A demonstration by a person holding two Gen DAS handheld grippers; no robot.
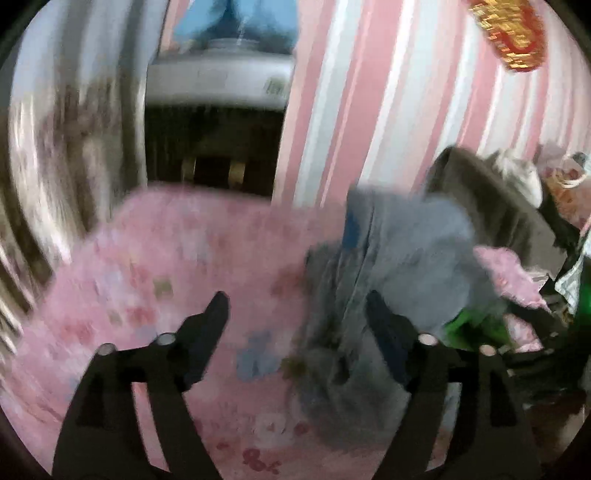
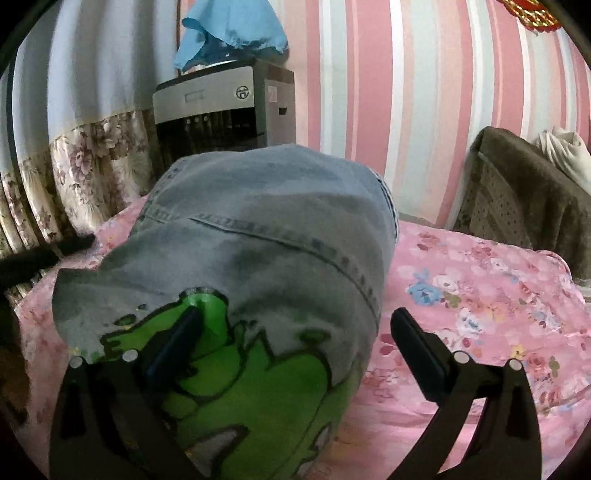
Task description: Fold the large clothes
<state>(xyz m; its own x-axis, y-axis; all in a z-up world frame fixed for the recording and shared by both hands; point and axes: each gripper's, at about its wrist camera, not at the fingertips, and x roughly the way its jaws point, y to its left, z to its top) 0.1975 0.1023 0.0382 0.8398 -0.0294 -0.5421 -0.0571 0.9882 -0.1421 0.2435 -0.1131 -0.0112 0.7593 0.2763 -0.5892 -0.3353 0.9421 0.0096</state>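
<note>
On the pink floral bedspread (image 2: 480, 295) lies a folded denim garment (image 2: 258, 229), pale grey-blue with stitched seams and a bright green cartoon print (image 2: 251, 387) outlined in black on its near end. It stretches from the near left of the bed toward the far end, where a grey air cooler (image 2: 221, 107) stands against the pink-and-white striped wall (image 2: 406, 92) with a blue cloth (image 2: 229, 33) draped on top.

The right gripper (image 2: 301, 326) hangs over the near right edge of the garment with its jaws wide apart. Its left finger sits above the green print, while the right finger is over bare bedspread just beside the denim's edge; nothing is pinched between them, and I cannot tell whether the left finger touches the fabric.

The left wrist view is blurred. There the left gripper (image 1: 297, 308) also stands spread wide, holding nothing. Its left finger is over the pink bedspread, its right finger over the left edge of the denim, which lies to the right of the gap and runs away toward the wall.

A floral curtain (image 2: 74, 158) hangs at the far left, and a brown blanket (image 2: 517, 192) is heaped at the far right of the bed.
</note>
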